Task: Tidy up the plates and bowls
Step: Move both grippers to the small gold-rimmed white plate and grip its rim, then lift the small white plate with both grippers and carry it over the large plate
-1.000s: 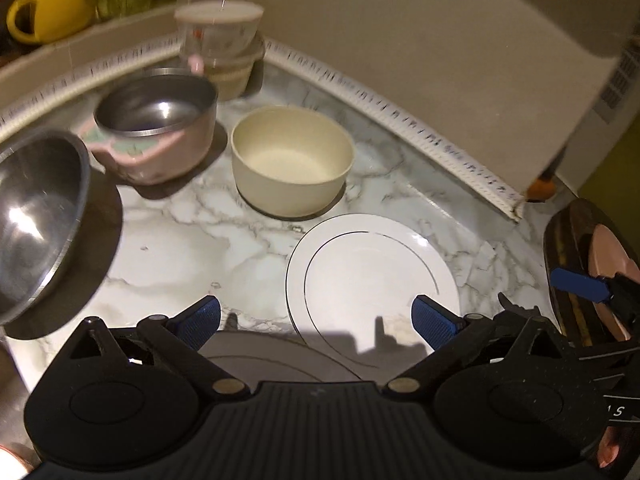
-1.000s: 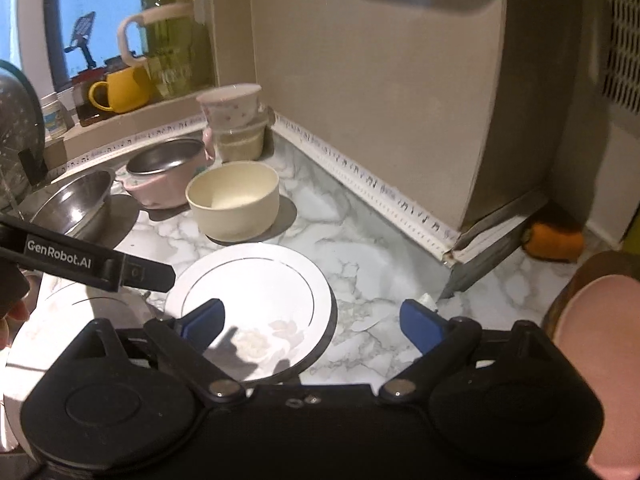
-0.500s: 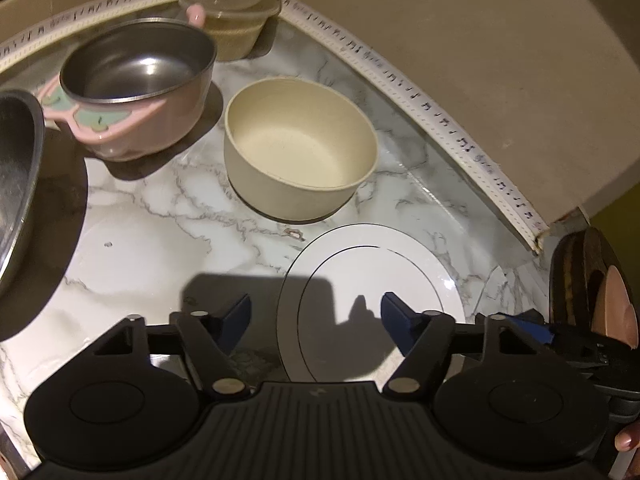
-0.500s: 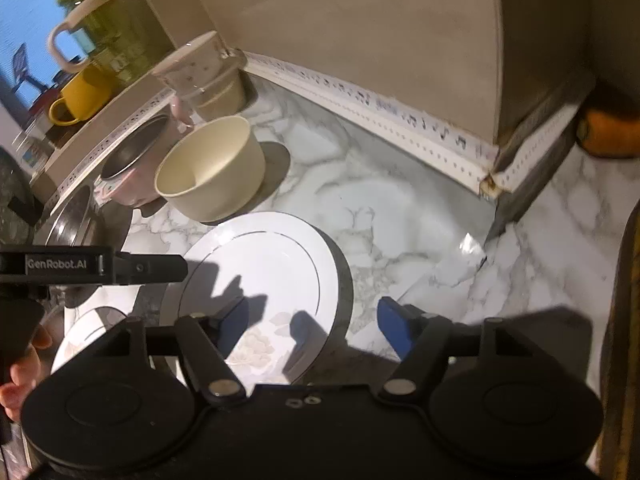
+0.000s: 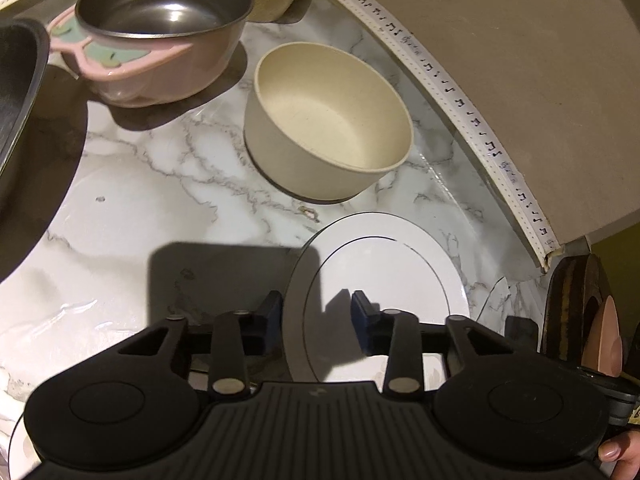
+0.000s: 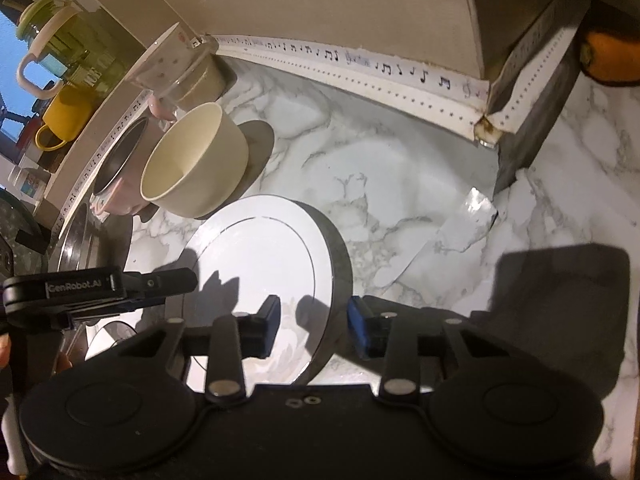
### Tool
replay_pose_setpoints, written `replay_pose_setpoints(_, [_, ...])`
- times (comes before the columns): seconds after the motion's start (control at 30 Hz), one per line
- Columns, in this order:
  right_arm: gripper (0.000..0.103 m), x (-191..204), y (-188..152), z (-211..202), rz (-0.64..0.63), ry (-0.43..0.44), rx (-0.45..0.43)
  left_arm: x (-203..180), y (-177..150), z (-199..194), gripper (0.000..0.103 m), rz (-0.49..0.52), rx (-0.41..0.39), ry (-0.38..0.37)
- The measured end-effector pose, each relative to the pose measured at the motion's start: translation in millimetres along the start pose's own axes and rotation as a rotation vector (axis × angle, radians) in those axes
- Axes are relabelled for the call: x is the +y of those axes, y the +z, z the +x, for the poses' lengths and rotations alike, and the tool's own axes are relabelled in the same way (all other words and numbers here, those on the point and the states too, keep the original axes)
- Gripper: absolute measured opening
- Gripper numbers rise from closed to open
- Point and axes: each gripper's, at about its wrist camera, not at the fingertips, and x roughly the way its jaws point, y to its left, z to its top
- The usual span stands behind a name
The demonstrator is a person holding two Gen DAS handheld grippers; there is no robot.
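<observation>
Lying flat on the marble counter (image 5: 168, 184) is the white plate (image 5: 384, 276), just in front of the cream bowl (image 5: 328, 120). The left gripper (image 5: 316, 316) is straddling the plate's left rim, one blue pad outside the edge and the other over the plate; its jaws have just been closing, and a gap is still showing on both sides. The right gripper (image 6: 314, 320) is straddling the opposite rim of the same plate (image 6: 260, 264) the same way, jaws also just closing and not yet pinching. Behind the cream bowl a pink bowl with a steel liner (image 5: 160, 28) is sitting, and stacked bowls (image 6: 180, 68) are standing against the wall. A yellow mug (image 6: 64, 120) is resting on the ledge.
</observation>
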Motion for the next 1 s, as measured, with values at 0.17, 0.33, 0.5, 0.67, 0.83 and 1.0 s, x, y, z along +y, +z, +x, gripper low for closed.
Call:
replay_pose_setpoints(0.17, [0.024,-0.3,-1.2,2.4,0.016,0.008,0.003,2.9,-0.6,-1.6,0.03,-0.014,-0.008,-0.001])
replay_pose_setpoints(0.33, [0.012,-3.3,-2.3,2.1,0.037,-0.011,-0.009,6.2,-1.2,-2.8,0.021,-0.033,-0.02,0.011])
replay_pose_setpoints(0.5, [0.01,-4.5,-3.9,-0.8,0.04,-0.042,-0.035,3.8,-4.7,-4.1,0.017,-0.032,-0.043,0.007])
replay_pose_setpoints(0.67, [0.01,-5.2,-4.6,-8.6,0.032,-0.053,-0.076,-5.7,-6.4,-7.5,0.017,-0.007,-0.063,0.001])
replay_pose_setpoints(0.83, [0.01,-2.5,-4.8,-16.6,0.009,-0.055,-0.095,-11.4,-7.2,-14.2,0.017,0.012,-0.081,0.003])
replay_pose_setpoints(1.0, [0.01,6.7,-9.0,-29.8,-0.008,-0.051,-0.113,-9.9,-9.2,-29.4,0.017,0.011,-0.085,-0.016])
